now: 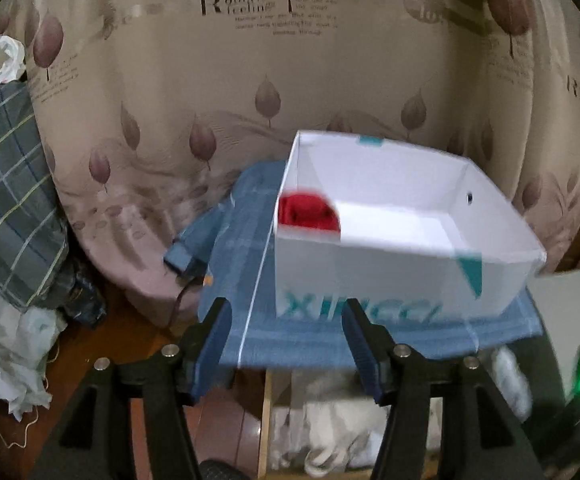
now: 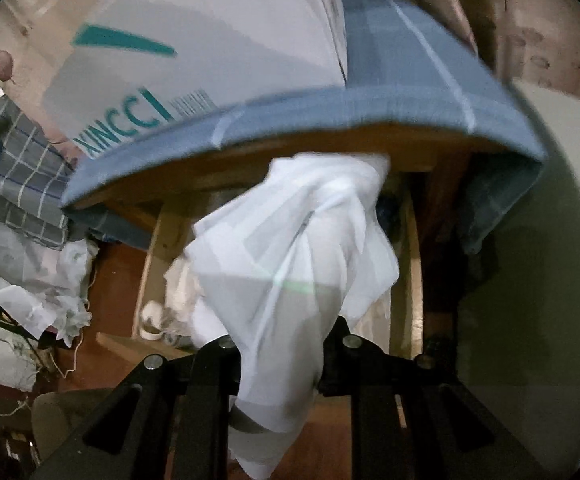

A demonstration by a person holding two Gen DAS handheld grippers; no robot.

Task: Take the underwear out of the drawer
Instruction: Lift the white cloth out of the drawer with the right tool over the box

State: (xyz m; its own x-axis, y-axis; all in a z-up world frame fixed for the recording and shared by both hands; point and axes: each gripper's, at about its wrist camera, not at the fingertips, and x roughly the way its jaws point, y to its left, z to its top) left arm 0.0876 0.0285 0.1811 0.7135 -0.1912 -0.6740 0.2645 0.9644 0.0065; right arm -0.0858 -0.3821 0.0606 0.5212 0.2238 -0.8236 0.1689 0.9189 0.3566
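The right gripper (image 2: 280,340) is squeezed tight on a piece of thin white cloth underwear (image 2: 290,248). The cloth hangs in soft folds in front of its two black fingers and falls down between them. Behind the cloth is an open light wooden drawer (image 2: 150,264) with more white things lying inside. The drawer sits under a brown wooden table top covered with a blue cloth with pale lines (image 2: 409,60). On that blue cloth stands a white cardboard box with green letters (image 2: 194,40).

The left gripper (image 1: 286,320) is open, and its two dark blue fingers hold nothing. Past them, the left wrist view shows the same white box (image 1: 389,276) from above. A red bundle of cloth (image 1: 307,210) sits in its near left corner. Behind the box is a beige sheet with brown leaf pictures (image 1: 170,80). A grey checked blanket (image 1: 6,184) lies far to the left.
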